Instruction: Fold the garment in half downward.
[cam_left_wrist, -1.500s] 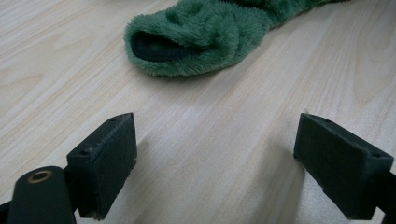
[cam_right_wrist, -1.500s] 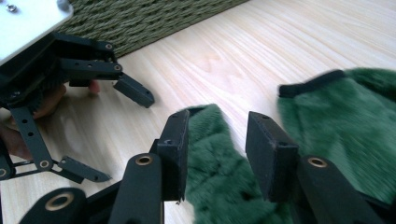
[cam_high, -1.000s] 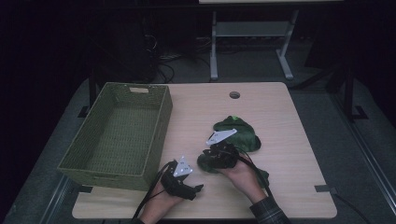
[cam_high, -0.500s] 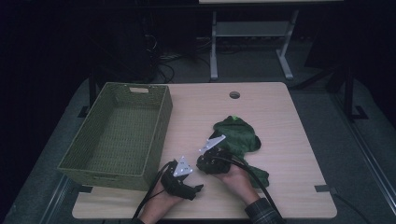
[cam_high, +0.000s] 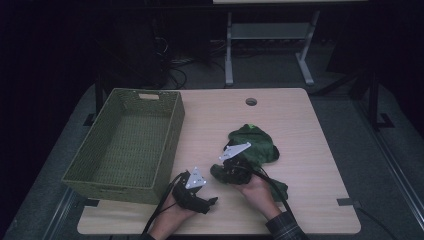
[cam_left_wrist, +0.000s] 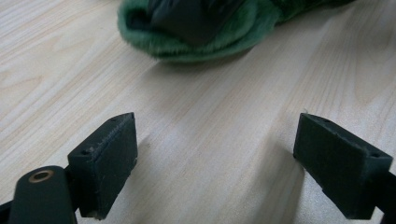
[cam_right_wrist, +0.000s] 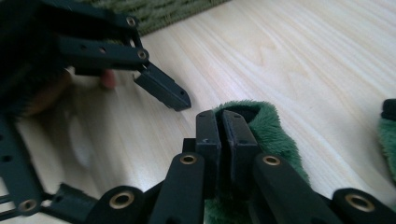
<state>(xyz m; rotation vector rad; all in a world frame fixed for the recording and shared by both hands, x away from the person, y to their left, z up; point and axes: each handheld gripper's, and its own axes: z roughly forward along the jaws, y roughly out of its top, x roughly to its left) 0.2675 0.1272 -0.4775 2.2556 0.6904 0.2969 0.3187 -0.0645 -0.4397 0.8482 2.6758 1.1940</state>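
Note:
A dark green plush cloth (cam_high: 255, 142) lies crumpled on the right half of the wooden table (cam_high: 300, 115). My right gripper (cam_high: 216, 173) lies low at the cloth's near left end. In the right gripper view its jaws (cam_right_wrist: 222, 119) have just been closing and now stand together, pinching the fuzzy edge of the cloth (cam_right_wrist: 275, 135). My left gripper (cam_high: 212, 202) rests on the table just left of it, pointing right. Its jaws (cam_left_wrist: 215, 163) are wide open over bare wood, with the cloth (cam_left_wrist: 201, 42) a short way ahead.
A green woven basket (cam_high: 172, 127) stands on the left part of the table, close to my left hand; its weave (cam_right_wrist: 163, 9) shows at the top of the right gripper view. The table has a cable hole (cam_high: 251, 101) at the back. Dark floor and a desk frame lie beyond.
My right hand has shifted slightly at the cloth's near edge. The left hand and the basket have stayed put.

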